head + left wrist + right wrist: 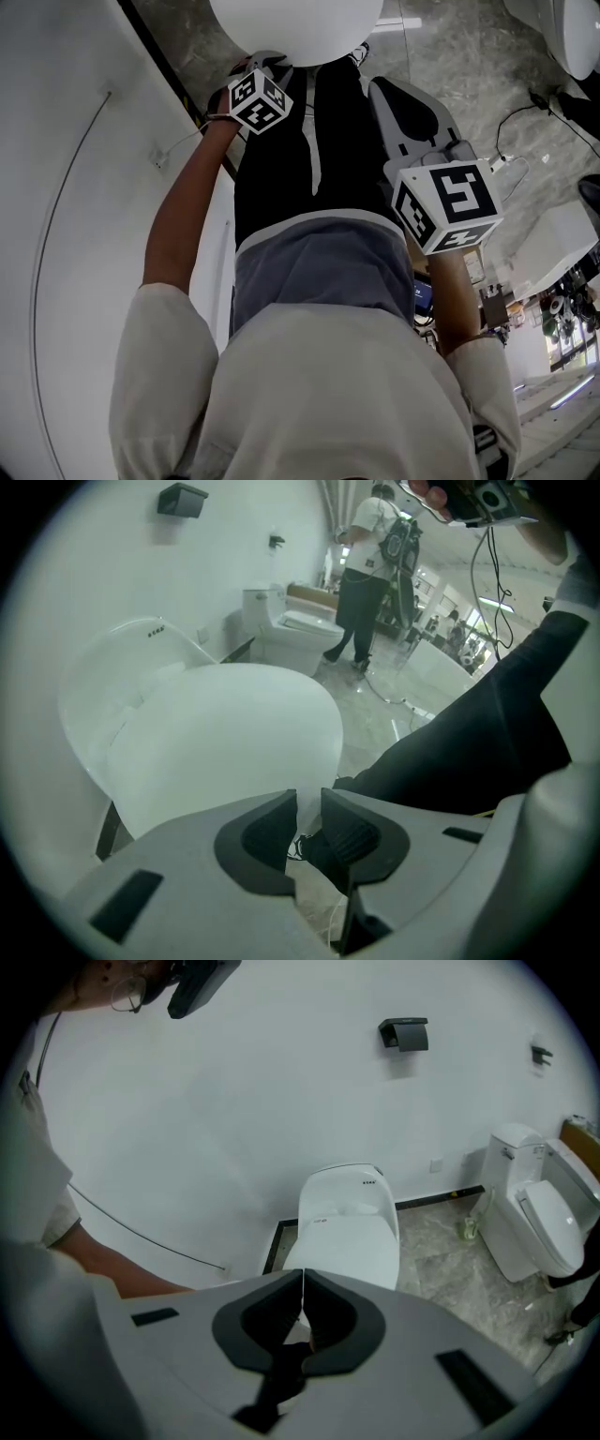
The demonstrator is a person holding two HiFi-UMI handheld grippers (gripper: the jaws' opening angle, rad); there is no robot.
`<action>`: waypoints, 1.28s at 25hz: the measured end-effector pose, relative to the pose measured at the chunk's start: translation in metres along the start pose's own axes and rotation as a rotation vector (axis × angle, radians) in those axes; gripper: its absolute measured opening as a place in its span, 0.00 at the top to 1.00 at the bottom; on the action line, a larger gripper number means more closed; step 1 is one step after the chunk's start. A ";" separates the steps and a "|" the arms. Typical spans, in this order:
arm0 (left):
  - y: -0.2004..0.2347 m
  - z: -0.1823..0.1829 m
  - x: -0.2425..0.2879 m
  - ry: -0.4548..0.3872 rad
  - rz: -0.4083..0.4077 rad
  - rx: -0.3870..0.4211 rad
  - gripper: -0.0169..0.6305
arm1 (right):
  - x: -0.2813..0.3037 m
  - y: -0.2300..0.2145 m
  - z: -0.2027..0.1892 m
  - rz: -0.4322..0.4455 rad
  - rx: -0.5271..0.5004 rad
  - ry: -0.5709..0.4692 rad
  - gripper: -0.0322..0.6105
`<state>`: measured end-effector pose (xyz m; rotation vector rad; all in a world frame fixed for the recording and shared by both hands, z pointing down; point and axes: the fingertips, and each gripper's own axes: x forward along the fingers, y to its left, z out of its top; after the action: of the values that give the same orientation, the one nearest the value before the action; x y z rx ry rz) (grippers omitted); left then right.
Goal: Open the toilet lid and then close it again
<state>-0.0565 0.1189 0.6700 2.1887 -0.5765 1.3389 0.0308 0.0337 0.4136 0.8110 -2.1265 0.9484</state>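
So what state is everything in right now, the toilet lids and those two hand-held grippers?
toilet lid: lowered over the bowl, down or nearly down; whether it is fully down cannot be told.
left hand-held gripper: shut on the front edge of the toilet lid.
right hand-held gripper: shut, nothing between its jaws.
second toilet: lid down.

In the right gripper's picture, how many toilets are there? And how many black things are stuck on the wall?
Toilets: 2, the near toilet and the far toilet at the right.
Black things on the wall: 2, a box and a small fitting.
Total: 4.
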 end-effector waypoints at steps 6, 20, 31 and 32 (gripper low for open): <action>0.006 -0.008 0.016 -0.001 0.022 -0.091 0.90 | 0.003 -0.005 -0.014 -0.008 0.008 0.006 0.93; 0.020 -0.031 0.054 0.061 0.146 -0.287 0.94 | 0.021 -0.036 -0.037 0.048 -0.018 0.039 0.93; 0.020 -0.041 0.087 0.112 0.303 -0.403 0.94 | 0.014 -0.056 -0.061 0.099 -0.064 0.076 0.93; 0.021 -0.042 0.089 0.119 0.314 -0.414 0.94 | 0.013 -0.058 -0.062 0.103 -0.068 0.078 0.93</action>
<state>-0.0596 0.1205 0.7707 1.7217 -1.0783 1.3459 0.0861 0.0481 0.4785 0.6258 -2.1378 0.9398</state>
